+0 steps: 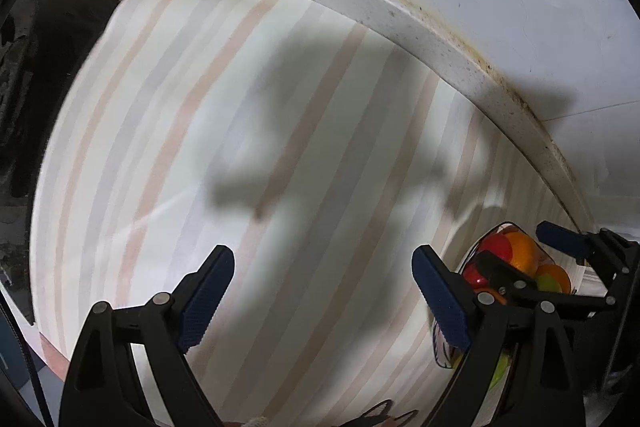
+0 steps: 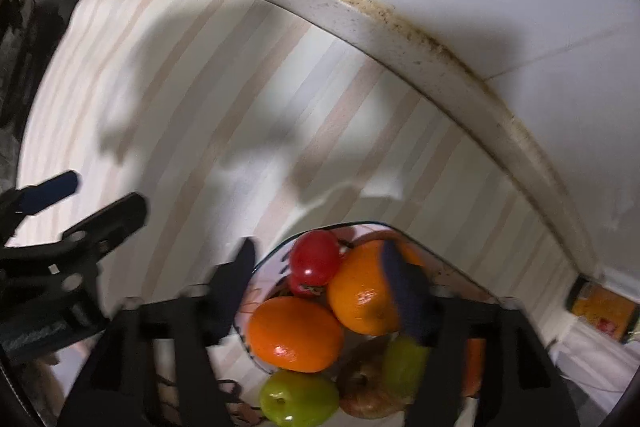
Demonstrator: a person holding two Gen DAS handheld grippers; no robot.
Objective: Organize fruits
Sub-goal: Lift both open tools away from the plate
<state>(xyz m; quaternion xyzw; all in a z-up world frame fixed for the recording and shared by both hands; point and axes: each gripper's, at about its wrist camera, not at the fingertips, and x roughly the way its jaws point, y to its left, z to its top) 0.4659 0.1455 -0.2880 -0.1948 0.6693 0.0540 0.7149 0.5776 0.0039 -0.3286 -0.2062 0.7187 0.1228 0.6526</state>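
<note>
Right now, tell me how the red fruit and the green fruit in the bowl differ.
The red fruit is red and lies at the far side of the bowl; the green fruit is yellow-green and lies at the near edge. The red fruit touches the bigger orange; the green fruit sits below the other orange. Both are glossy and rounded, each with a stem end.

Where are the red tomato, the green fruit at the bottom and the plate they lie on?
red tomato [image 2: 316, 257], right wrist view, on its shiny upper side.
green fruit [image 2: 298, 397], right wrist view, on the middle of its skin.
plate [image 2: 260, 283], right wrist view, on its bare pale inside near the left rim.
</note>
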